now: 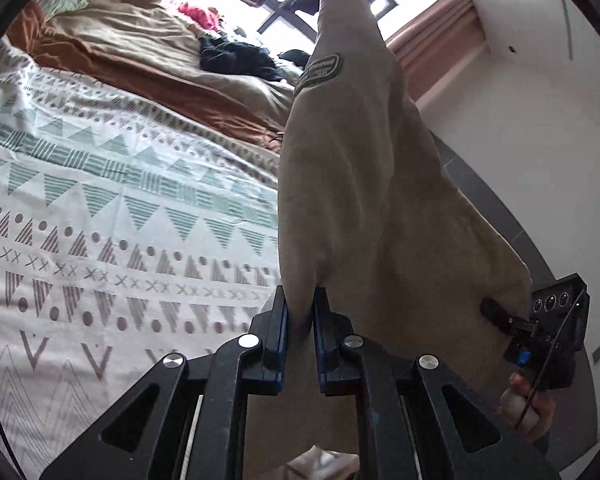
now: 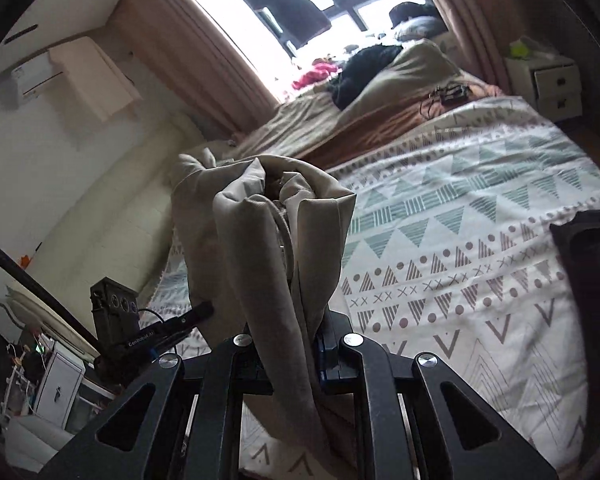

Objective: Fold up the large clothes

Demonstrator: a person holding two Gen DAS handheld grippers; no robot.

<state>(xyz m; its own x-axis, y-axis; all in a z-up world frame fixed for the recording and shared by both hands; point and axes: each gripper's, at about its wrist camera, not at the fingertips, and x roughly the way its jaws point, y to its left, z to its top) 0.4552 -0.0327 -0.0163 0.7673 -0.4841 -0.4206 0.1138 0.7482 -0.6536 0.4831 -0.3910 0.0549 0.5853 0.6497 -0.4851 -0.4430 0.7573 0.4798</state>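
Above the bed [image 1: 100, 208], near its edge: one beige garment [image 1: 360, 168], large, carrying one dark oval patch [image 1: 324, 68], held clear of the patterned cover. Two claws, one per hand. Left claw [image 1: 300, 300]: clamped on one edge of the garment. Right claw [image 2: 288, 336]: clamped on a bunched section with one drawstring showing. Held aloft at two points, probably so the cloth hangs straight before being laid flat for folding. On the bed beyond: one black garment [image 2: 360, 68], one pink item [image 2: 316, 72].
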